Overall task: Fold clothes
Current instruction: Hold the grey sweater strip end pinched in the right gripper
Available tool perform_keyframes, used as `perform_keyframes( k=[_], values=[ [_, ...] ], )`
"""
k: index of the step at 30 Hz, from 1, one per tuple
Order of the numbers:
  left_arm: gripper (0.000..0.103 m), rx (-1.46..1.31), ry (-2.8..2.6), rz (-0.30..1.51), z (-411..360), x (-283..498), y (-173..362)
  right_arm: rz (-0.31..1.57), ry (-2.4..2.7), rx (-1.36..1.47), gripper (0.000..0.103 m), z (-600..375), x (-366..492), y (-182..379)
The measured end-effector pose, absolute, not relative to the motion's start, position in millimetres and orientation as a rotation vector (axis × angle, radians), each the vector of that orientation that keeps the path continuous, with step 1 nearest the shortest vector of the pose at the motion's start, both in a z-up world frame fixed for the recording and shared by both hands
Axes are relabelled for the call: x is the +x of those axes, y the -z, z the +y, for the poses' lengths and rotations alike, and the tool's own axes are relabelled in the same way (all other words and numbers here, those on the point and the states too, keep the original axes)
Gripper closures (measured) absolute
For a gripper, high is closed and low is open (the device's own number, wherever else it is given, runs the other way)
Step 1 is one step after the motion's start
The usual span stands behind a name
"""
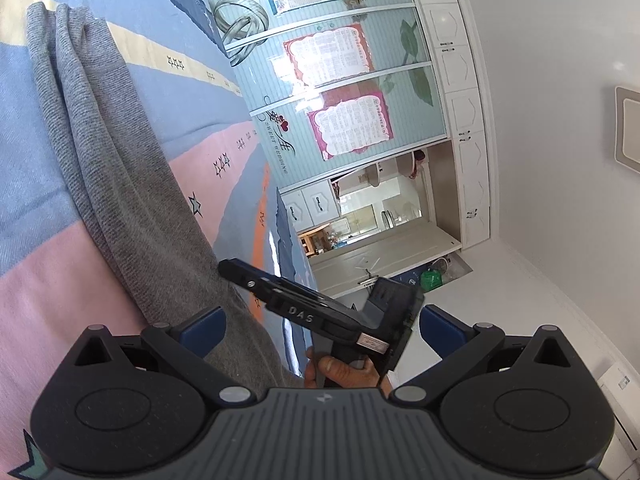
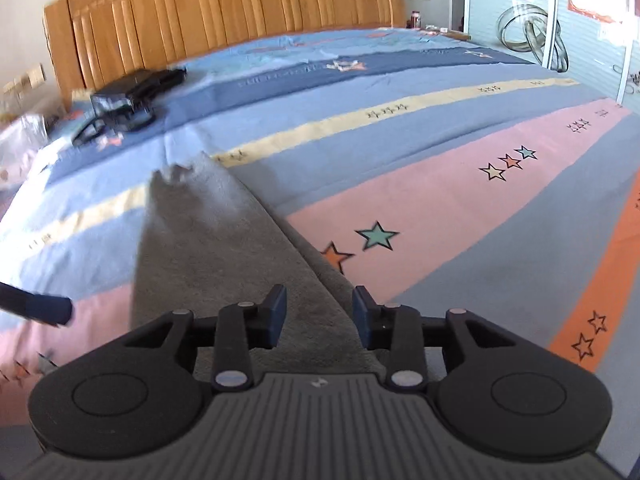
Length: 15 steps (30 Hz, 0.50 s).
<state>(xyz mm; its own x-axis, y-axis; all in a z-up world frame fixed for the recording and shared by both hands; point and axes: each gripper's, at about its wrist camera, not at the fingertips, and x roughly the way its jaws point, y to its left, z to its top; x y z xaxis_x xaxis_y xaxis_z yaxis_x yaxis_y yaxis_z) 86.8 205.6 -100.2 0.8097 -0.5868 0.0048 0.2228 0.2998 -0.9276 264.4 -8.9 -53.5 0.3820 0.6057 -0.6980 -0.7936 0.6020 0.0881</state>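
1. The grey garment (image 2: pixel 224 248) lies on the bed sheet (image 2: pixel 440 200), folded into a long narrow strip that runs from the near edge toward the far headboard (image 2: pixel 224 12).
2. The right gripper (image 2: pixel 320 316) hangs over the near end of the garment, pointing down at it. Its jaws stand partly apart, with grey cloth seen in the gap below them; the blue pads (image 2: pixel 276 316) do not press on the cloth.
3. The left gripper (image 1: pixel 320 332) has its jaws wide apart and holds nothing. Its view is turned on its side, so the bed fills the left of the frame and the wardrobe (image 1: pixel 332 80) the right.
4. In the left view the garment (image 1: pixel 112 168) shows lengthwise folds and reaches down to the gripper's left finger; whether they touch I cannot tell.
5. Between the left gripper's fingers the right gripper's body (image 1: pixel 320 312) shows, held by a hand (image 1: pixel 340 372).
6. A black device (image 2: pixel 136 92) lies on the sheet at the far left, near the headboard, well apart from the garment.
7. A dark blue finger tip (image 2: pixel 44 308) enters at the left edge of the right view, just beside the garment.
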Motion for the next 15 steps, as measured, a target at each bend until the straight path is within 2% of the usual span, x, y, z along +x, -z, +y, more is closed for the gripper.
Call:
perform_keyframes(
  k=[3, 5, 6, 7, 9, 14, 15],
  values=[
    [0.001, -1.094, 0.565, 0.375, 202, 87, 96, 0.807, -0.927, -0.299, 0.062, -5, 267, 63],
    [0.001, -1.047, 0.569, 0.388, 198, 88, 94, 0.808, -0.911, -0.311, 0.042, -4, 267, 68],
    [0.001, -1.024, 0.571, 0.395, 195, 88, 92, 0.813, -0.923, -0.312, 0.028, -4, 267, 71],
    [0.001, -1.004, 0.575, 0.403, 193, 89, 91, 0.82, -0.947, -0.312, 0.022, -5, 268, 74],
    [0.001, -0.975, 0.581, 0.415, 188, 90, 90, 0.815, -0.964, -0.301, 0.022, -6, 270, 77],
    [0.001, -0.962, 0.579, 0.426, 185, 91, 93, 0.775, -0.965, -0.315, 0.038, -8, 265, 71],
    [0.001, -0.962, 0.578, 0.426, 185, 91, 94, 0.786, -0.973, -0.312, 0.044, -8, 265, 72]
  ],
)
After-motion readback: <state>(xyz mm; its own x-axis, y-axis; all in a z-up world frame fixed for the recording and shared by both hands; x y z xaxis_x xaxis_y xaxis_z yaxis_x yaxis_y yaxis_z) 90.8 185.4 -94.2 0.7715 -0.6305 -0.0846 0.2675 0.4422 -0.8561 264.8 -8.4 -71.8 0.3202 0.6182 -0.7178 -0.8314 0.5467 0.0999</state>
